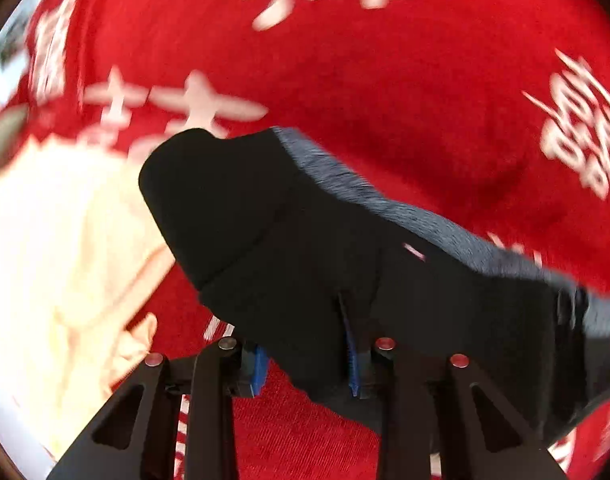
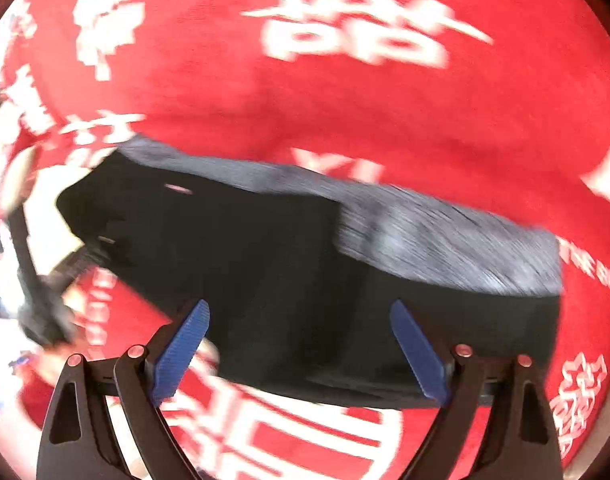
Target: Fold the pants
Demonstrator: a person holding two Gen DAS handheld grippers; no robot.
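The black fabric pants with a grey waistband lie on a red cloth printed with blurred white characters, their long axis running upper left to lower right. The writing is too blurred to read. The right gripper hovers wide open above them; the left gripper shows spread blue pads with cloth between.

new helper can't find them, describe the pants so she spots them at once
A red cloth with white characters covers the surface. On it lies a folded bundle of black fabric pants. A grey ribbed waistband along one edge sets them apart from the pale cream cloth nearby.
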